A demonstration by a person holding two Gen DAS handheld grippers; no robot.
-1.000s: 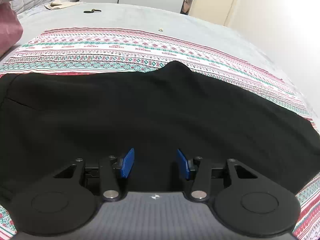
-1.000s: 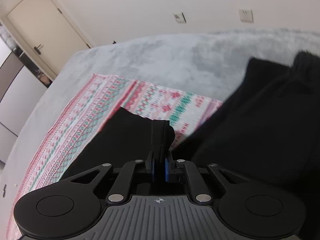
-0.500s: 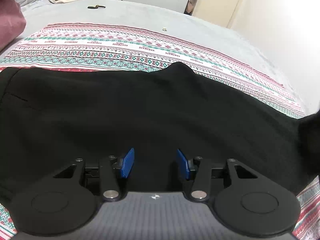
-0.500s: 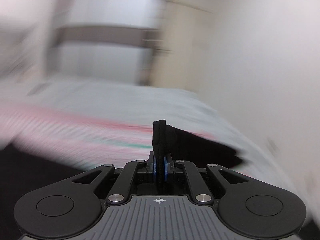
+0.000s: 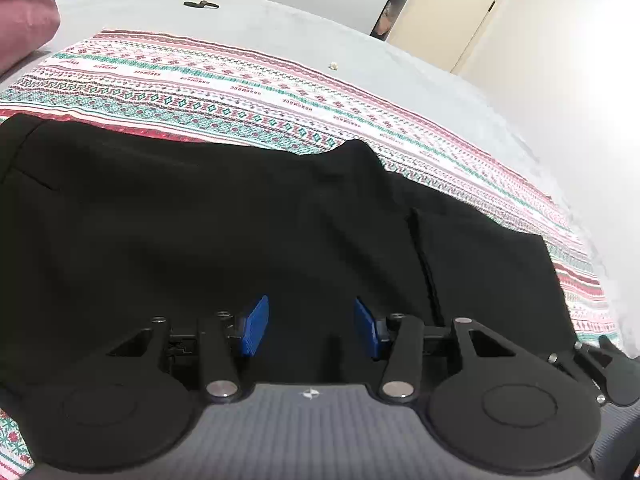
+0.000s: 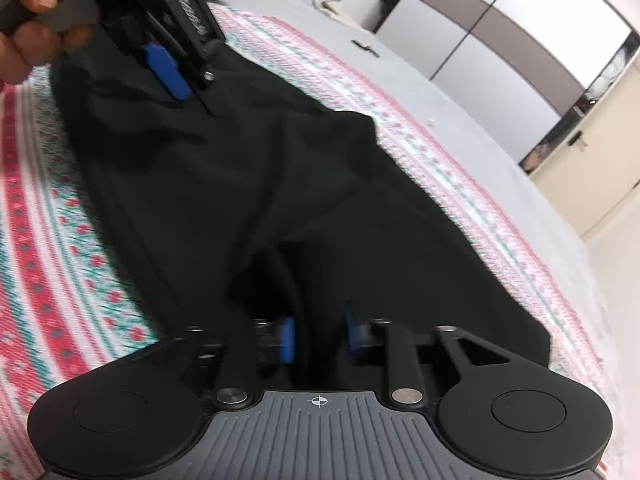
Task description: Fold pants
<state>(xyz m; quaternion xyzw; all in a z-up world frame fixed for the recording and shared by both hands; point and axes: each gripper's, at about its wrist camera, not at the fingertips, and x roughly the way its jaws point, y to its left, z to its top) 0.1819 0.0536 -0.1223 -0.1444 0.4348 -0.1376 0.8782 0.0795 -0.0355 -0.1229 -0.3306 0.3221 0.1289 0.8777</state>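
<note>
Black pants (image 5: 224,224) lie on a patterned red, white and green cloth (image 5: 224,80) on the bed. A folded-over leg end (image 5: 484,264) lies on top of them at the right. My left gripper (image 5: 310,330) is open, its blue pads just above the pants' near edge. My right gripper (image 6: 319,338) is open over the folded leg end (image 6: 400,256), with the black fabric lying loose between its blue pads. The left gripper also shows in the right wrist view (image 6: 168,64), held by a hand at the top left. Part of the right gripper shows in the left wrist view (image 5: 600,368) at the lower right.
The grey bed cover (image 5: 280,20) stretches beyond the cloth, with a small dark object (image 5: 200,4) and a small white speck (image 5: 333,65) on it. A pink pillow (image 5: 24,20) sits at the far left. Wardrobe doors (image 6: 500,28) and a room door (image 5: 452,8) stand behind the bed.
My right gripper carried the pant leg end over onto the rest of the pants, then opened and let it go. My left gripper stayed open and rose slightly.
</note>
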